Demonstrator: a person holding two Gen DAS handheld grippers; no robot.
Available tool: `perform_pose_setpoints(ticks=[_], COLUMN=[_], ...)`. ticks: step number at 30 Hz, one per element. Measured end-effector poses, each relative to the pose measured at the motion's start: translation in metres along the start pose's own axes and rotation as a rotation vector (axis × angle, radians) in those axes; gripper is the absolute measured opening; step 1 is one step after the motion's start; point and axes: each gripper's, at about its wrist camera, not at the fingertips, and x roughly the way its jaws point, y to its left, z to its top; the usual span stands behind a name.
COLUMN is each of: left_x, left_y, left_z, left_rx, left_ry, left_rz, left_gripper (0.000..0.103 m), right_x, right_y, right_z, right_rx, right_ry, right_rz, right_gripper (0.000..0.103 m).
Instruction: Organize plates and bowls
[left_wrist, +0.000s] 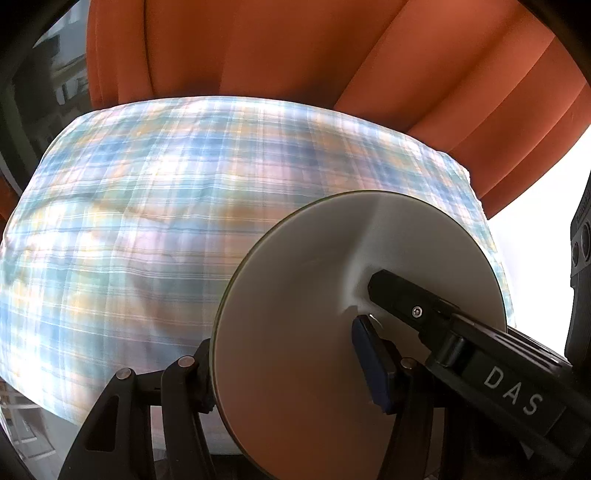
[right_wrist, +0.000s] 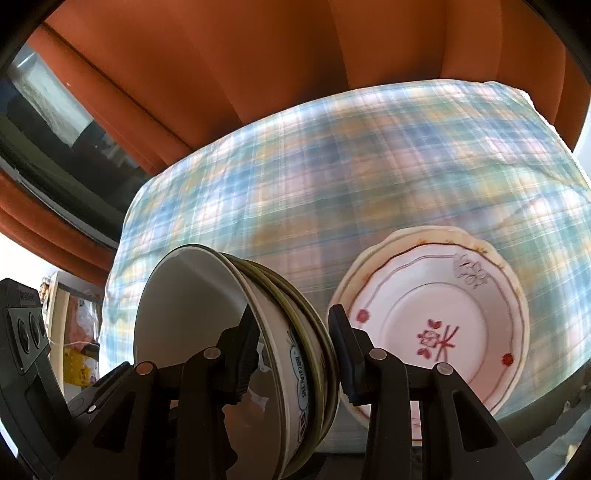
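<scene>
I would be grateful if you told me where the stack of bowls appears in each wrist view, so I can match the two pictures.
Left wrist view: the stack of bowls fills the lower right, seen from the inside, with the left gripper closed on its rim.
Right wrist view: it sits lower left of centre, seen edge-on, with the right gripper closed on it.
Shared landmark: the plaid cloth with the orange curtain behind it.
</scene>
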Motion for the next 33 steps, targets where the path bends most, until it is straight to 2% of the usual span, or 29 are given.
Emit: perform_pose_setpoints(ticks=[10, 20, 33], left_x=[0.010, 0.031, 0.059], left_y=[-0.041, -0.084, -0.099], left_z=[-0.004, -0.016, -0.036], left_rx=[-0.015, -0.068, -0.188], left_ry=[-0.012, -0.016, 0.004], left_rz=[0.019, 0.002, 0.005], left_gripper=[0.061, 0.061, 0.061], right_x=[-0.015, -0.028, -0.018], right_y=[-0.038, -0.084, -0.115], right_z=[0.007, 0.012, 0.011], right_rx=[-0.018, -0.056, -0.152], right_ry=[0.007, 0.022, 0.091], right_rz=[0.021, 0.004, -0.006], right_gripper=[0.041, 0.041, 0.041])
